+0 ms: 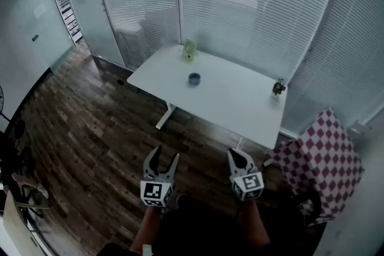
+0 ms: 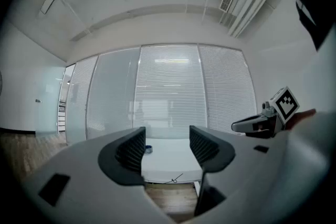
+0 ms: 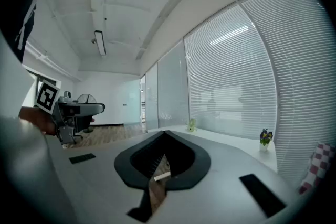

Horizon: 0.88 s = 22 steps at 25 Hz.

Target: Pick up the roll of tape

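Note:
The roll of tape [image 1: 194, 78] is small and blue and lies on a white table [image 1: 228, 99] across the room, far ahead of both grippers. In the left gripper view the roll of tape [image 2: 148, 149] shows as a small spot just beside the left jaw. My left gripper [image 1: 165, 156] [image 2: 167, 141] is held over the wooden floor, level and open, with nothing between its jaws. My right gripper [image 1: 239, 154] [image 3: 164, 134] is beside it, shut with its tips together and holding nothing.
A pale green object [image 1: 189, 51] stands at the table's far edge and a small potted plant [image 1: 278, 88] near its right end. A pink-and-white checked seat [image 1: 324, 159] is at the right. Glass walls with blinds [image 1: 252, 3] stand behind the table.

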Motion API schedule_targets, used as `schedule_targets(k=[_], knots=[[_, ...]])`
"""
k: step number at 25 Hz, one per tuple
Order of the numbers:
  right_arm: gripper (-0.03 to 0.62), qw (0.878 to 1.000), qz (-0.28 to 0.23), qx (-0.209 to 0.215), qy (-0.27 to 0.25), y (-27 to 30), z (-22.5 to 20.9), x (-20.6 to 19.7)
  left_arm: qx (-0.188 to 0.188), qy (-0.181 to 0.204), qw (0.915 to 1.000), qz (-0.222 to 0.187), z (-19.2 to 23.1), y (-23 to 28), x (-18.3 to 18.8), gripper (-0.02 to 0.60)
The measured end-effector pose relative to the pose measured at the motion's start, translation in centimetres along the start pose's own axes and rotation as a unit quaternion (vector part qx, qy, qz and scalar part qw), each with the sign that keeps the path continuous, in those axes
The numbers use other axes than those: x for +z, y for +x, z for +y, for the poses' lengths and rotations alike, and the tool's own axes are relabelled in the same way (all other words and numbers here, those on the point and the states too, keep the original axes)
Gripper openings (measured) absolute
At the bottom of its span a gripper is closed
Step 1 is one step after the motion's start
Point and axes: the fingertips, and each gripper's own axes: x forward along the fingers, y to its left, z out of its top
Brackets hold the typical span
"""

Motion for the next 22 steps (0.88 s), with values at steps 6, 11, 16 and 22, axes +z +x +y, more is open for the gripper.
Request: schedule_targets(k=[6, 11, 16, 22], knots=[[0.006, 1.0, 0.003, -0.008, 0.015, 0.1, -0.3, -0.2, 0.005, 0.006, 1.0, -0.005, -0.1, 0.2, 0.7, 0.242], [0.006, 1.0, 0.006, -0.013, 0.014, 0.4, -0.7, -0.3, 0.002, 0.011, 0.9999, -0.008, 0.0, 0.6, 0.8, 0.242], [0.006, 1.0, -0.002, -0.012, 0.014, 1.5, -0.3, -0.3, -0.004, 0.017, 0.9998, -0.006, 0.9, 1.0, 0.1, 0.242], [0.008, 0.999, 0.001, -0.046, 0.018, 2.3, -0.5, -0.3, -0.016, 0.011, 0.9998, -0.002, 2.1, 1.6, 0.3, 0.242]])
